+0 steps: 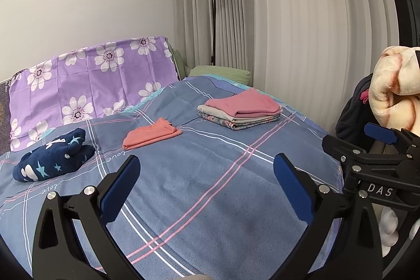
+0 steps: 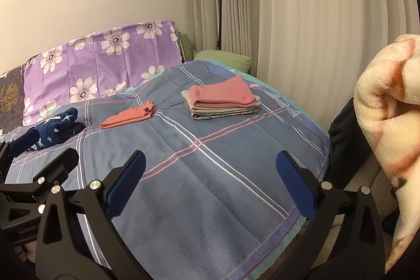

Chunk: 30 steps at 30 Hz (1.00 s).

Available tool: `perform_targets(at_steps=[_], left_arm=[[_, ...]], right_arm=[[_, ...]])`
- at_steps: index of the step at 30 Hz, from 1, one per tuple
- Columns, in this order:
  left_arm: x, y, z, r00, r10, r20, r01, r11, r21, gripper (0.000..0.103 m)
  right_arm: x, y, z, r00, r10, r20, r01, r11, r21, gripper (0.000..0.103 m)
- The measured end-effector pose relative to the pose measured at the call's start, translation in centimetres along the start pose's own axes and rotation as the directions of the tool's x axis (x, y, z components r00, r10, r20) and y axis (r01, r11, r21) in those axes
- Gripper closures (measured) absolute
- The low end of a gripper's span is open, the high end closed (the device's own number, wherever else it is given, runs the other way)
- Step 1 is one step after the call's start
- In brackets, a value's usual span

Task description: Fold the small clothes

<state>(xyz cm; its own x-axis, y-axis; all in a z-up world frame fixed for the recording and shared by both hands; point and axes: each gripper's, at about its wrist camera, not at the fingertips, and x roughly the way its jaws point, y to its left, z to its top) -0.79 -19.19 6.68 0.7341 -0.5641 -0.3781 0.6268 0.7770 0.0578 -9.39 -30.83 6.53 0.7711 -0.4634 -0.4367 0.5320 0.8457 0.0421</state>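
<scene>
1. Left gripper (image 1: 207, 175) and right gripper (image 2: 210, 172): both spread wide, holding nothing, hovering side by side over the near, bare part of the bed cover (image 1: 210, 201).
2. Close on the right: a fluffy cream blanket (image 2: 388, 106) draped over something dark beside the bed. Likely snag for the right gripper on any wide swing outward.
3. Further in, to the left: a crumpled navy garment with stars (image 1: 53, 158), lying loose on the cover and seemingly the only piece not yet folded. Probable trouble: pinching through several layers at once, or catching the cover along with it, and dragging up a lump instead of a flat piece.
4. Middle of the bed: a folded orange piece (image 1: 152, 133), alone, well apart from the navy one. Risk of knocking it open when spreading the navy piece out close by.
5. Beyond, to the right: a neat stack of folded clothes (image 1: 241, 110) with a pink piece on top. Risk of toppling or skewing the stack through a careless drop on it.
6. Far end: purple flowered pillows (image 1: 86, 80), floor lamp (image 1: 213, 17), curtain (image 1: 302, 17). Out of reach, no evident hazard.
</scene>
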Motion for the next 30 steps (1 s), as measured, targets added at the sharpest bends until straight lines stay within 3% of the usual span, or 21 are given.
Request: perform_targets(at_steps=[30], left_arm=[[0.05,0.77,0.02,1.000,0.007,-0.006,-0.007,1.000,-0.014,0.001]], right_arm=[[-0.37,0.00,0.13,1.000,0.005,0.014,-0.005,1.000,-0.008,0.002]])
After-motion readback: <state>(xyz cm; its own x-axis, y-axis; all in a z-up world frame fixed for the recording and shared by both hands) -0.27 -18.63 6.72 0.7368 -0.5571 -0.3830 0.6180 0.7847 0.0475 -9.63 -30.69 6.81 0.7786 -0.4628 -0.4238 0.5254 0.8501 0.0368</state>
